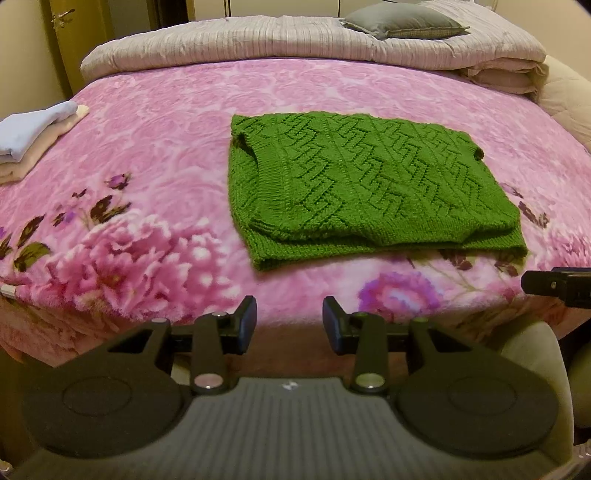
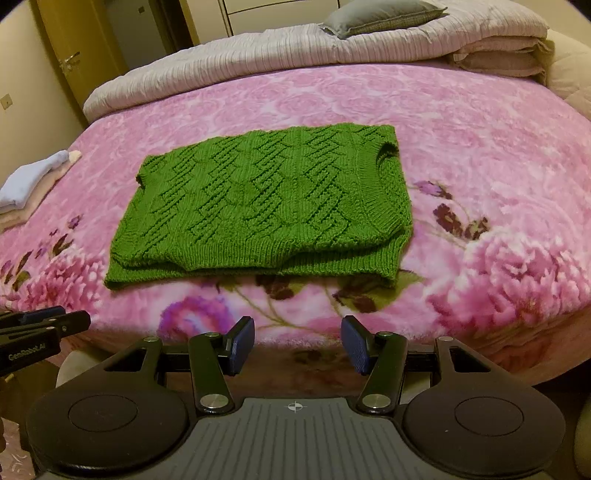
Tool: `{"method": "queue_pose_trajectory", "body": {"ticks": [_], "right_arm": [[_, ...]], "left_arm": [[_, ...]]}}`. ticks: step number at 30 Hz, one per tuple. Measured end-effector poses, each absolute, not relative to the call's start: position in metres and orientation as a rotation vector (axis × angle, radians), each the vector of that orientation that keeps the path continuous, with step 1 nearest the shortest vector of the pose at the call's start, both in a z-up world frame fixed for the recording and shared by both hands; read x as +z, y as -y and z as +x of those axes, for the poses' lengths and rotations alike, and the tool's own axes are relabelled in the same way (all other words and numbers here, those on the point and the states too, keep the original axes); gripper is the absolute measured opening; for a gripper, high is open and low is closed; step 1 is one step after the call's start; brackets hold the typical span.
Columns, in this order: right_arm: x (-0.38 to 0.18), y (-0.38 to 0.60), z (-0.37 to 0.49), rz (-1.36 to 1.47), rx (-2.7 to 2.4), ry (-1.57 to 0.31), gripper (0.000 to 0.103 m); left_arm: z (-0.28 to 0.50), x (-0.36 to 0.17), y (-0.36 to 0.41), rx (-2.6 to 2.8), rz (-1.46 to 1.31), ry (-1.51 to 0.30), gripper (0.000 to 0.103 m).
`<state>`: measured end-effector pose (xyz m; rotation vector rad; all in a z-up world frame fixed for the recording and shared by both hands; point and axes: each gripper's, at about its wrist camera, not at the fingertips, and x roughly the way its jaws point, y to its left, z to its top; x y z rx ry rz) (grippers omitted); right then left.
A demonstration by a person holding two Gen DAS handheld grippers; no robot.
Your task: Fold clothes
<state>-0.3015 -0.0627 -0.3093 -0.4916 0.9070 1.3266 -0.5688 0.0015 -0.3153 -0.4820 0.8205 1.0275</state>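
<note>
While both grippers hang clear of the work, the scene reads as follows, largest item first.

Bed (image 1: 177, 122): covered by a pink floral blanket, serving as the folding surface; a rolled grey quilt (image 1: 258, 40) and a grey pillow (image 1: 402, 20) lie along its far end.

Green sweater (image 1: 362, 181): cable-knit, lying flat near the middle of the near half of the bed, already doubled over, the upper layer set slightly back from the lower hem along the near edge. Ribbed neckline sits at its left end in the left wrist view.

Folded stack (image 1: 29, 136): pale blue and cream garments at the left edge of the bed, well apart from the sweater.

Left gripper (image 1: 290, 325): jaws moderately parted, nothing between them, above the near bed edge, short of the sweater.

Right gripper (image 2: 297, 345): jaws likewise parted and empty, also short of the sweater's near hem.

Step in hand, as judged: another fold, or squaring of the bundle. To do it well, take the two ends of one edge together, pinch both layers so the knit does not slide apart, lift low, carry across evenly and align edge to edge before letting go. Thick knit will likely spring back; press flat.
</note>
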Motion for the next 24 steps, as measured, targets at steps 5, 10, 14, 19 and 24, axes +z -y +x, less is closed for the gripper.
{"method": "queue_pose_trajectory", "body": {"ticks": [5, 10, 14, 19, 24], "right_arm": [[-0.310, 0.060, -0.302, -0.494, 1.326, -0.911, 0.056], [-0.314, 0.056, -0.302, -0.501, 1.320, -0.923, 0.056], [-0.318, 0.052, -0.301, -0.511, 1.315, -0.933, 0.056], [-0.328, 0.044, -0.296, -0.517, 1.305, -0.959, 0.056], [-0.339, 0.043, -0.262, -0.403, 1.263, -1.031, 0.056]], "left_arm": [[-0.568, -0.317, -0.003, 1.024, -0.486, -0.825, 0.035], [-0.567, -0.322, -0.007, 1.024, -0.507, -0.833, 0.035], [-0.566, -0.327, -0.013, 1.024, -0.520, -0.847, 0.035], [-0.564, -0.335, -0.023, 1.011, -0.543, -0.861, 0.035], [-0.570, -0.338, -0.040, 0.968, -0.582, -0.821, 0.034]]}}
